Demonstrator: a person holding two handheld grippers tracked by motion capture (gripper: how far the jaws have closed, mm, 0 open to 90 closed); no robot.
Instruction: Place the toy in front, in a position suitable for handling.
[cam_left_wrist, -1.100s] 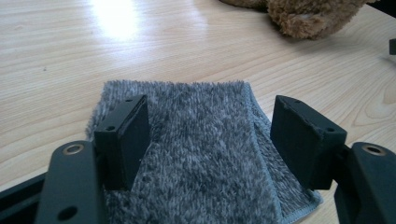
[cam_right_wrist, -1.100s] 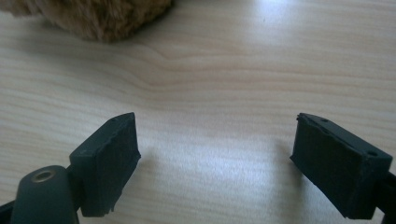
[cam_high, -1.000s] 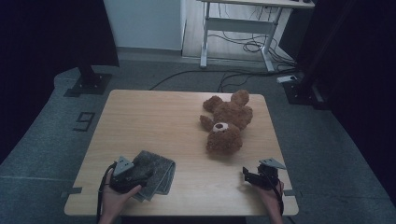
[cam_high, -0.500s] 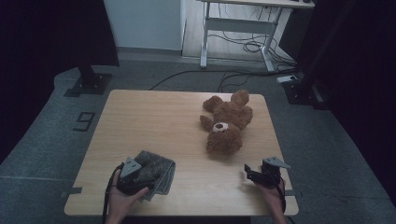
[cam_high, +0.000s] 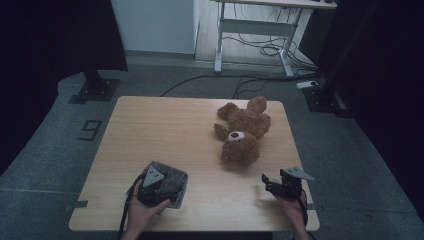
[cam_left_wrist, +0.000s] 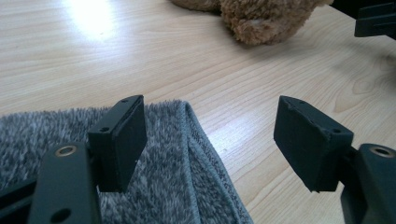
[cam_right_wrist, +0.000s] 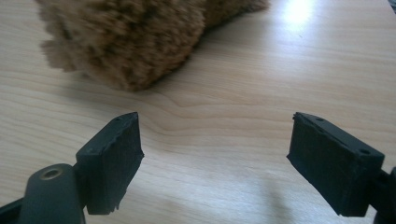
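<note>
A recording studio or lab space, dim and bare. A small wooden tabletop (cam_high: 165, 130) stands alone on grey carpet (cam_high: 55, 150), far ahead of both grippers. Black curtains hang at the left and right. Beyond the tabletop, a white metal desk frame (cam_high: 250, 30) stands with loose cables (cam_high: 260, 50) on the floor. A number nine marker (cam_high: 90, 130) lies on the carpet.

A mottled grey fluffy folded cloth (cam_high: 170, 181) is lying on the pale wood-grain table (cam_high: 165, 130); a plush brown teddy bear (cam_high: 242, 131) is showing a cream muzzle.
</note>
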